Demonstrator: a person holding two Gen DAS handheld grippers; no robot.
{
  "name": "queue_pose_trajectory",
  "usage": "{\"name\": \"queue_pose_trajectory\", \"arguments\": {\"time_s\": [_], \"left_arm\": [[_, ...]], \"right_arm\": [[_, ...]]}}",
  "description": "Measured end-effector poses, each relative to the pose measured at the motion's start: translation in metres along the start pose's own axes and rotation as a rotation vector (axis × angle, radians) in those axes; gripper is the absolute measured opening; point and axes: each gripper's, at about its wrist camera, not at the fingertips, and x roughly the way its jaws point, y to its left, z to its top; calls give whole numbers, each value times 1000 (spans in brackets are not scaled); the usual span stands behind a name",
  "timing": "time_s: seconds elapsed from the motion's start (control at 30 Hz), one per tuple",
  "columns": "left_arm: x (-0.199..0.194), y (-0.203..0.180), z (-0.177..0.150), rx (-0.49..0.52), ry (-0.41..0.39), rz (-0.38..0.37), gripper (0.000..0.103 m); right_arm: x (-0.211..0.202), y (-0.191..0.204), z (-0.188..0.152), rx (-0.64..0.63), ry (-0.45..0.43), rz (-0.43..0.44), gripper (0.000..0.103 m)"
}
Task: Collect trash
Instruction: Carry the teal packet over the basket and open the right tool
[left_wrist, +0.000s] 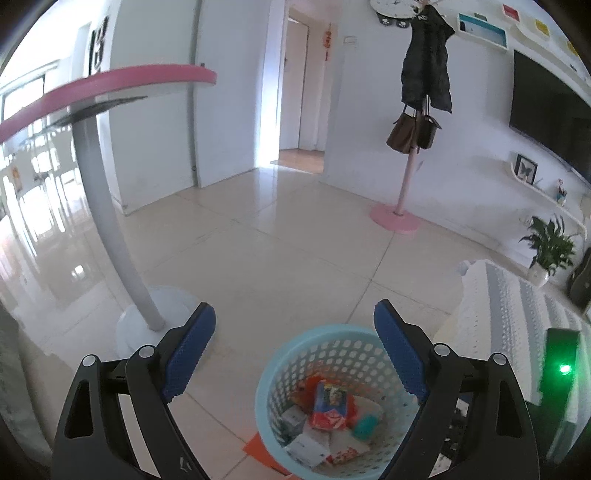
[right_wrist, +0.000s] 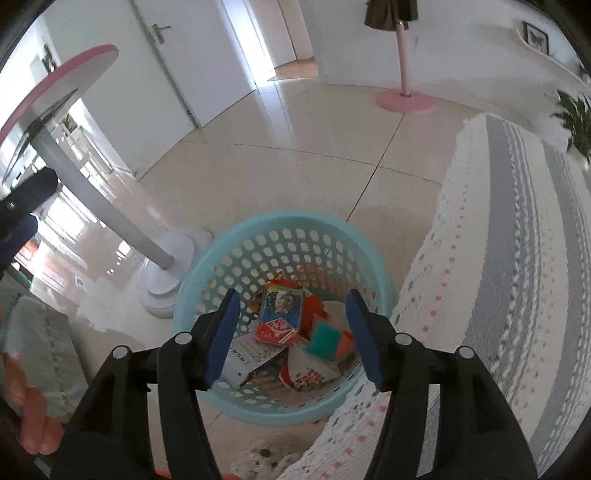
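Light-blue perforated basket (right_wrist: 284, 236) on tiled floor, lower centre of frame, holding red carton (right_wrist: 280, 317) and wrappers. Right gripper (right_wrist: 291, 332) above it, jaws part-open, empty. Left gripper (left_wrist: 295, 354) jaws wide, empty

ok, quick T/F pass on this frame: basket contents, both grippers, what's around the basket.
1. The light blue perforated basket already holds trash, including a red and blue carton. True.
2. The right gripper is clamped on a wrapper. False: its jaws stand apart over the basket with nothing between the pads.
3. The left gripper is open and empty. True.
4. The basket stands on a table. False: it stands on the tiled floor, beside the white base of the pink-rimmed table.
5. The coat stand has a pink base. True.
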Motion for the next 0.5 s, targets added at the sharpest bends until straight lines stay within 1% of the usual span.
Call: {"name": "queue_pose_trajectory", "arguments": {"time_s": [0.07, 0.17, 0.23, 0.33, 0.4, 0.5], "left_arm": [[-3, -3, 0, 13, 0, -6, 85], [-14, -9, -1, 32, -11, -12, 86], [-30, -10, -3, 32, -31, -26, 86], [-55, -16, -9, 28, -38, -63, 86], [-76, -24, -20, 36, -43, -92, 89], [-92, -35, -35, 61, -49, -101, 90]], "right_arm": [[-12, -1, 1, 4, -21, -11, 56], [-47, -2, -4, 0, -90, -29, 56], [-76, -3, -11, -6, -147, -50, 56], [-119, -1, -25, -36, -227, -99, 56], [-145, -2, -34, -54, -282, -136, 58], [-166, -5, -44, -60, -326, -176, 58]]}}
